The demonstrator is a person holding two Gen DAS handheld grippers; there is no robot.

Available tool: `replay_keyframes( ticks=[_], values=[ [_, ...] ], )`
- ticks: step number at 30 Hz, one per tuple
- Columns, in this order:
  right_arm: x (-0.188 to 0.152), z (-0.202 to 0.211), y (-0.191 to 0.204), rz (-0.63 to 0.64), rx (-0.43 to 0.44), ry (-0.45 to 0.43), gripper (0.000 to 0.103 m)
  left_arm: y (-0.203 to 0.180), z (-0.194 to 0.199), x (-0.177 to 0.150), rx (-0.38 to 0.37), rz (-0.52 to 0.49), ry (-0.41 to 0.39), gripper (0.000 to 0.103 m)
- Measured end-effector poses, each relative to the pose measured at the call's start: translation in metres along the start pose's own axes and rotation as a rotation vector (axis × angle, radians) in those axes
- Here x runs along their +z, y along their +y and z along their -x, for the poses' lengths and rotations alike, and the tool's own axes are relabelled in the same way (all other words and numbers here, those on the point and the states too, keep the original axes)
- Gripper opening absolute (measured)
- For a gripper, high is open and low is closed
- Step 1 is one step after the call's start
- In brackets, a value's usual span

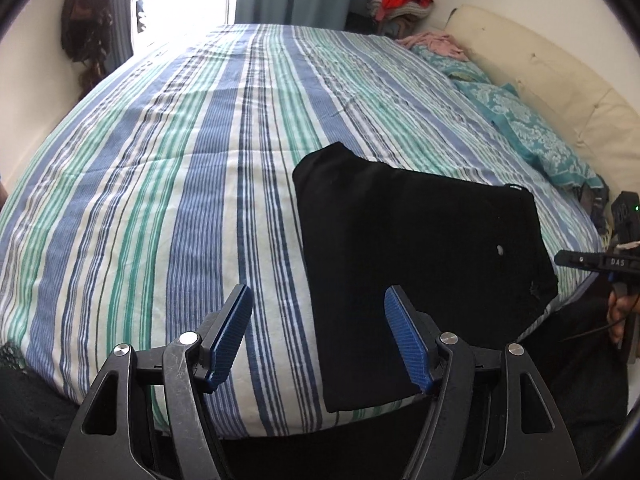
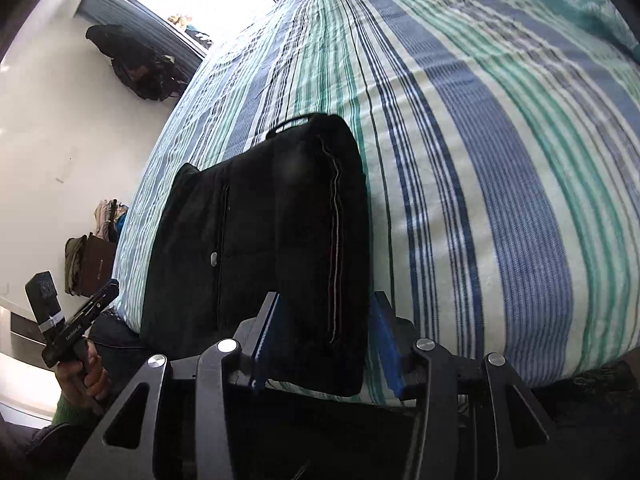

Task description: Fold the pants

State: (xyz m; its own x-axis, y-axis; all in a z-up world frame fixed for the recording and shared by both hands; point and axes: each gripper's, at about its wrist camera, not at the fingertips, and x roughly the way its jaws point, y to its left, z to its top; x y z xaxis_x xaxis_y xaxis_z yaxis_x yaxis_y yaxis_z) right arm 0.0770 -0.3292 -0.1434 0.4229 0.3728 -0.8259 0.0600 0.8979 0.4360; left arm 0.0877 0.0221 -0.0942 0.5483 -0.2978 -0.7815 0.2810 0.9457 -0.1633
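Black folded pants (image 1: 420,248) are lying on the striped bed (image 1: 180,168); left gripper (image 1: 318,336) jaws are standing spread, right gripper (image 2: 326,344) jaws are straddling the fold's edge loosely.

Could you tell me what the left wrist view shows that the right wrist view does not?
Only the left wrist view shows the teal patterned pillow, the cream headboard and the open left gripper holding nothing.

Only the right wrist view shows the right gripper with its fingers either side of the folded edge, and the bags hanging on the wall.

Both show the folded black pants on the striped bedspread.
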Motion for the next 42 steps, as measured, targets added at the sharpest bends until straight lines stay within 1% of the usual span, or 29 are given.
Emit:
replay_keyframes(
  ticks=[1,2,4,6,7,8,9,10,11,12,13,15,17,18,21,24,25,26,28,29,30,32,35,37,39,41,42],
  values=[
    [0.001,0.011,0.009,0.047,-0.026,-0.026,0.046,-0.006,-0.001,0.002,-0.005,-0.019,-0.006,0.075],
    [0.001,0.020,0.020,0.089,-0.031,-0.051,0.046,-0.013,-0.003,0.004,-0.007,-0.039,-0.010,0.075],
    [-0.001,0.029,0.043,0.163,-0.004,-0.086,0.046,-0.028,-0.009,0.007,-0.010,-0.077,-0.010,0.075],
    [-0.004,0.025,0.062,0.222,0.028,-0.102,0.046,-0.042,-0.015,0.008,-0.017,-0.107,-0.017,0.076],
    [-0.009,0.015,0.069,0.235,0.043,-0.091,0.046,-0.049,-0.021,0.007,-0.015,-0.124,-0.011,0.076],
    [-0.012,0.003,0.070,0.230,0.039,-0.065,0.046,-0.055,-0.028,0.003,-0.012,-0.142,0.009,0.079],
    [-0.017,-0.012,0.068,0.216,0.028,-0.027,0.046,-0.059,-0.039,-0.003,-0.006,-0.167,0.049,0.080],
    [-0.022,-0.027,0.065,0.198,0.011,0.020,0.046,-0.063,-0.052,-0.011,0.013,-0.196,0.099,0.080],
    [-0.027,-0.038,0.059,0.184,0.000,0.052,0.046,-0.066,-0.063,-0.019,0.051,-0.226,0.141,0.080],
    [-0.027,-0.041,0.059,0.174,-0.004,0.060,0.046,-0.067,-0.064,-0.027,0.077,-0.245,0.136,0.080],
    [-0.024,-0.037,0.060,0.172,0.003,0.052,0.046,-0.066,-0.059,-0.030,0.077,-0.245,0.112,0.080],
    [-0.016,-0.028,0.064,0.177,0.000,0.050,0.046,-0.064,-0.049,-0.024,0.051,-0.210,0.107,0.080],
    [-0.005,-0.011,0.075,0.209,-0.005,-0.007,0.046,-0.059,-0.041,-0.009,0.023,-0.163,0.077,0.082],
    [0.004,-0.003,0.081,0.224,0.003,-0.039,0.046,-0.058,-0.041,0.000,0.021,-0.145,0.062,0.086],
    [0.038,0.008,0.098,0.246,0.028,-0.121,0.046,-0.054,-0.048,0.029,0.042,-0.109,0.040,0.087],
    [0.069,-0.003,0.107,0.245,0.025,-0.182,0.047,-0.051,-0.065,0.041,0.074,-0.096,0.034,0.087],
    [0.076,-0.014,0.104,0.237,0.015,-0.182,0.047,-0.050,-0.074,0.040,0.090,-0.099,0.052,0.087],
    [0.082,-0.030,0.102,0.222,-0.004,-0.161,0.047,-0.049,-0.084,0.035,0.102,-0.102,0.083,0.087],
    [0.082,-0.068,0.084,0.174,-0.063,-0.064,0.048,-0.048,-0.101,0.021,0.107,-0.117,0.148,0.088],
    [0.079,-0.078,0.077,0.170,-0.084,-0.056,0.048,-0.047,-0.101,0.015,0.102,-0.122,0.145,0.089],
    [0.075,-0.079,0.075,0.183,-0.079,-0.079,0.048,-0.046,-0.097,0.011,0.100,-0.126,0.132,0.089],
    [0.075,-0.071,0.077,0.183,-0.079,-0.098,0.047,-0.045,-0.088,0.012,0.094,-0.126,0.122,0.089],
    [0.069,-0.045,0.085,0.190,-0.083,-0.166,0.047,-0.044,-0.077,0.030,0.061,-0.108,0.079,0.089],
    [0.061,-0.028,0.093,0.211,-0.074,-0.219,0.047,-0.046,-0.080,0.051,0.051,-0.098,0.055,0.089],
    [0.050,-0.017,0.100,0.228,-0.051,-0.253,0.047,-0.046,-0.088,0.071,0.053,-0.092,0.035,0.089],
    [0.040,-0.022,0.099,0.231,-0.033,-0.241,0.055,-0.047,-0.100,0.086,0.060,-0.088,0.020,0.091],
    [0.035,-0.031,0.095,0.223,-0.036,-0.215,0.055,-0.047,-0.109,0.092,0.064,-0.083,0.022,0.092]
  ],
)
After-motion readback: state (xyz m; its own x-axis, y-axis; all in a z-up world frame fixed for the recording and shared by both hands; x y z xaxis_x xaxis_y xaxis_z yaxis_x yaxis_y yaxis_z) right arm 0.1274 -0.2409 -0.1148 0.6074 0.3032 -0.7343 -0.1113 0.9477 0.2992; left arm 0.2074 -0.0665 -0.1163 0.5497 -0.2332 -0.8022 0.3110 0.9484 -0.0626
